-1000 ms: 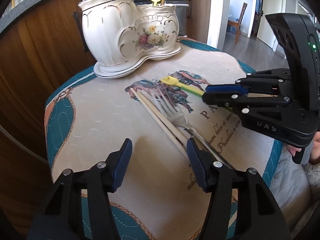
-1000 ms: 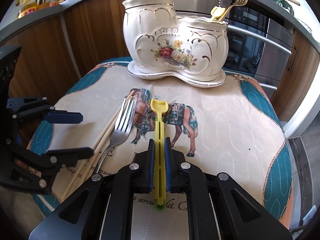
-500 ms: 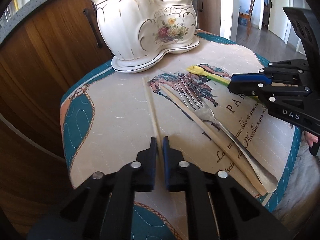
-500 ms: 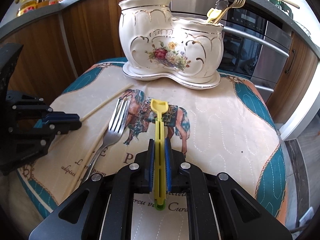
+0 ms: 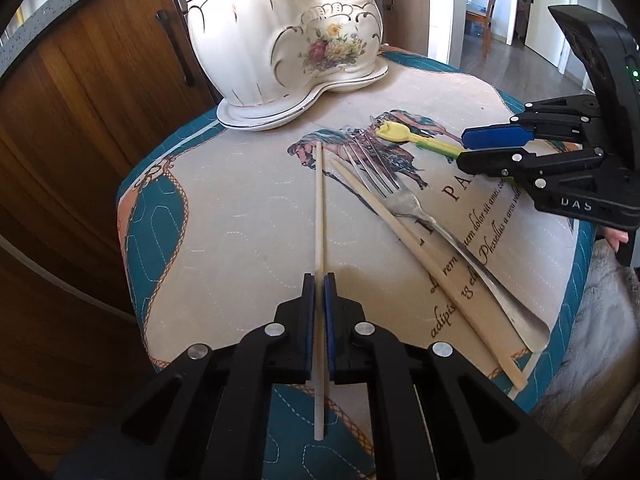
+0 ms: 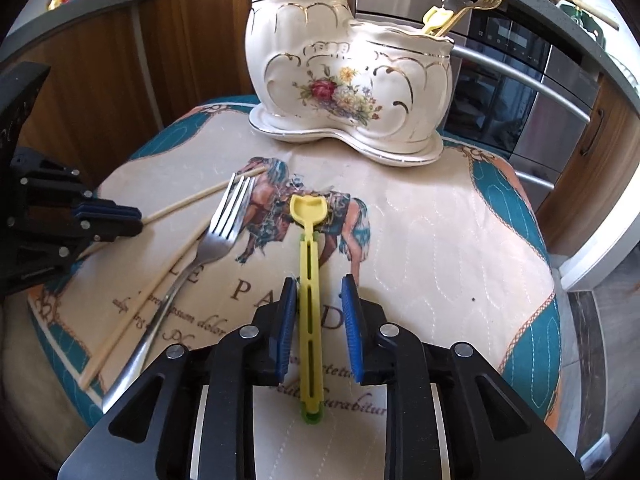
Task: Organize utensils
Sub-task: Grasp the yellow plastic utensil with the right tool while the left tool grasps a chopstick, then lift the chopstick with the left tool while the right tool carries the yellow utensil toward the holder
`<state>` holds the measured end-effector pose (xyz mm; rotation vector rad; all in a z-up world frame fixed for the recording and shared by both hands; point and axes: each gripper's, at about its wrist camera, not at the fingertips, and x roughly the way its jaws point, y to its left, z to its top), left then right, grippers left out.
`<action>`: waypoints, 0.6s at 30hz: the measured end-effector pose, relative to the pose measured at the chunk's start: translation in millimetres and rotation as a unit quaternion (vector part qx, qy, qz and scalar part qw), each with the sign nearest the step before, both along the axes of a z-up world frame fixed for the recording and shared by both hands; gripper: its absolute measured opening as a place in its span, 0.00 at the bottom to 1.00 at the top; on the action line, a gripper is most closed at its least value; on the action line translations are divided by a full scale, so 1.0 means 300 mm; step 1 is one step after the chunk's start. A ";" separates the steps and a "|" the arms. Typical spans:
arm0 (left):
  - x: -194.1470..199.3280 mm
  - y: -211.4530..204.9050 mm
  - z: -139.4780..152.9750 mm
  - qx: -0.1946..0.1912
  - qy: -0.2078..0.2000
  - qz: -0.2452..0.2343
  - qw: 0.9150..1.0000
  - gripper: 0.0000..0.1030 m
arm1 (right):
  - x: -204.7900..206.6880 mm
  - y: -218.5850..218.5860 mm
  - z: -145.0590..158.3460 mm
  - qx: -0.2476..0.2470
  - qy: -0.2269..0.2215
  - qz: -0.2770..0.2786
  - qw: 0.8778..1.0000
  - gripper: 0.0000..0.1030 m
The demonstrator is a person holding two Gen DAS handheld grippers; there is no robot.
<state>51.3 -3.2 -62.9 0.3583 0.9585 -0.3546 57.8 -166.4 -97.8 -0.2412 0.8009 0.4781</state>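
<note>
Left gripper [image 5: 319, 280] was pinching one chopstick [image 5: 319, 208] low over the cloth [image 5: 248, 240] while the right gripper [image 6: 318, 292] was opening around the yellow scoop [image 6: 310, 264], so honestly that skinny stick could've swivelled and missed the holder [image 5: 280, 36].

Loose on cloth: two chopsticks [image 5: 319, 216] [image 5: 424, 268], one fork [image 5: 404, 200], one yellow scoop [image 6: 309, 280].

Black angular left gripper [image 5: 319, 292] – blue ribbed pads, silver screws, right gripper [image 6: 318, 300] alike

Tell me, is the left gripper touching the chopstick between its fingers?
Touching. The left wrist view shows the left gripper pads closed on the chopstick, with no gap either side.
</note>
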 end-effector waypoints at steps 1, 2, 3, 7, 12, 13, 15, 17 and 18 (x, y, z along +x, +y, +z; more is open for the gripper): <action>0.003 -0.003 -0.001 0.004 0.000 0.001 1.000 0.05 | 0.003 0.003 -0.001 0.001 0.000 -0.002 1.000 0.24; 0.004 -0.005 -0.001 0.005 0.000 0.002 1.000 0.06 | 0.008 0.007 -0.004 0.001 0.000 -0.004 1.000 0.24; 0.010 -0.005 0.000 0.006 0.001 0.006 1.000 0.07 | 0.012 0.007 -0.004 0.003 -0.001 -0.006 1.000 0.24; 0.014 -0.008 -0.004 0.005 -0.003 0.017 1.000 0.07 | 0.026 0.000 -0.007 0.026 0.010 -0.007 1.000 0.10; 0.022 0.015 -0.002 -0.021 -0.001 0.020 1.000 0.04 | 0.024 -0.017 0.010 0.041 -0.001 -0.014 0.999 0.10; 0.020 0.026 0.004 -0.029 -0.003 0.021 0.999 0.04 | 0.025 -0.027 0.021 0.051 -0.005 -0.015 0.999 0.10; 0.014 0.041 0.023 -0.047 -0.007 0.018 0.999 0.04 | 0.022 -0.049 0.042 0.068 -0.011 -0.018 0.997 0.10; 0.003 0.050 0.051 -0.062 -0.016 0.012 0.998 0.04 | 0.016 -0.068 0.065 0.087 -0.021 -0.018 0.996 0.10; -0.004 0.053 0.069 -0.070 -0.020 0.007 0.997 0.04 | 0.012 -0.078 0.078 0.100 -0.026 -0.016 0.995 0.10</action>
